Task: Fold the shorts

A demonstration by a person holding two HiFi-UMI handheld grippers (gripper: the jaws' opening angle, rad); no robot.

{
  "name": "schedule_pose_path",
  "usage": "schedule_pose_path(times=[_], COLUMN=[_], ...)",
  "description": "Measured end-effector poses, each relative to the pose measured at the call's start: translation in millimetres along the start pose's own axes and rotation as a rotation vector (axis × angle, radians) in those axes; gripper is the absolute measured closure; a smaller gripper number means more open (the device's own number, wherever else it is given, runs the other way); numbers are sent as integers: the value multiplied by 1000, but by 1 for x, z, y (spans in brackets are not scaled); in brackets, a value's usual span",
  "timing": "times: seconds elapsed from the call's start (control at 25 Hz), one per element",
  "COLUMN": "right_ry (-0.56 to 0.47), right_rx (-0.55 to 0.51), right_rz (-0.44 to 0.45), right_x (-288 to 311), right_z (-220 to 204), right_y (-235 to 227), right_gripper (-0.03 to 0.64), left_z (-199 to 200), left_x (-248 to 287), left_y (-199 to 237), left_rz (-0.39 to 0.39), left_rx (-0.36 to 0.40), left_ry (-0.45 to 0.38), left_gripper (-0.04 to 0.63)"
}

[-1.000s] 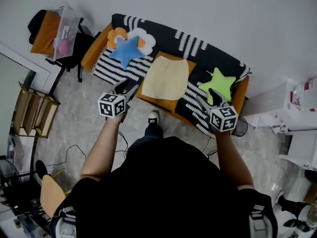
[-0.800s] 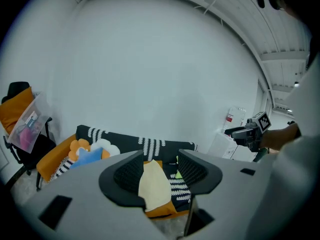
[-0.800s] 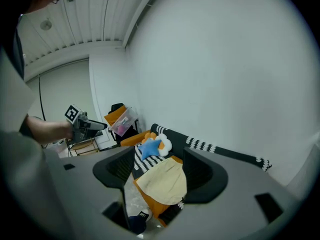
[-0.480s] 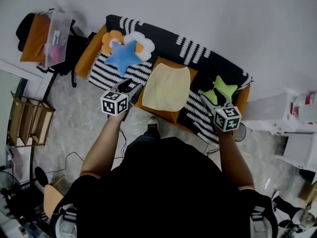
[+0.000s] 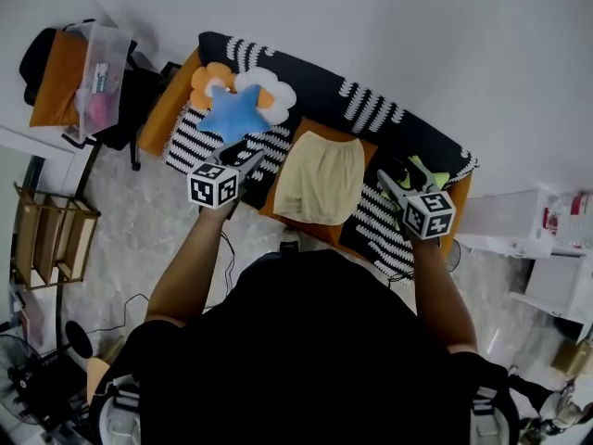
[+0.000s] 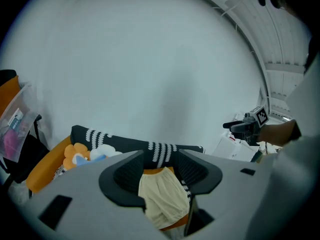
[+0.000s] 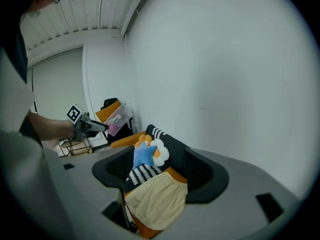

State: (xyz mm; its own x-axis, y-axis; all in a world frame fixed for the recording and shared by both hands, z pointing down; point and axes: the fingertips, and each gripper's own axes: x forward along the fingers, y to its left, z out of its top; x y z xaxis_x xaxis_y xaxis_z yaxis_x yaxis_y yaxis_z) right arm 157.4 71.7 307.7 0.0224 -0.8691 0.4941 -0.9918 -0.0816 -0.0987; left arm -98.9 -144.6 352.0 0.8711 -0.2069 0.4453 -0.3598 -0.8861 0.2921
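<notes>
Both nearer shorts point(image 5: 322, 179), left tool point(image 5: 250, 162), right tool point(image 5: 388, 183)

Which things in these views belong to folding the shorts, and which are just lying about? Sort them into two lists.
Part of the job:
- pale yellow shorts, spread flat on the sofa
- left tool, open and empty
- right tool, open and empty

Just lying about:
- blue star cushion
- flower cushions
- green star cushion
- clear plastic box

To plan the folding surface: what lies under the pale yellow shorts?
The shorts lie flat on an orange cushion, which shows at their edges, with a striped cover on both sides. The cushion's middle is hidden beneath them.
</notes>
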Motion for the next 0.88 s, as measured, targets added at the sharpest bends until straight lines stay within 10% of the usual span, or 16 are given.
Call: schedule_pose_path(times=[0.88], right_ry=[10], right_rx=[-120], right_rz=[171], right_x=[61], right_z=[37], right_y=[-37], right_gripper=[287], left_z=[10], left_x=[-20], left_y=[15], left_rz=[204], left_rx=[-83], left_ry=[-56], left_gripper=[364])
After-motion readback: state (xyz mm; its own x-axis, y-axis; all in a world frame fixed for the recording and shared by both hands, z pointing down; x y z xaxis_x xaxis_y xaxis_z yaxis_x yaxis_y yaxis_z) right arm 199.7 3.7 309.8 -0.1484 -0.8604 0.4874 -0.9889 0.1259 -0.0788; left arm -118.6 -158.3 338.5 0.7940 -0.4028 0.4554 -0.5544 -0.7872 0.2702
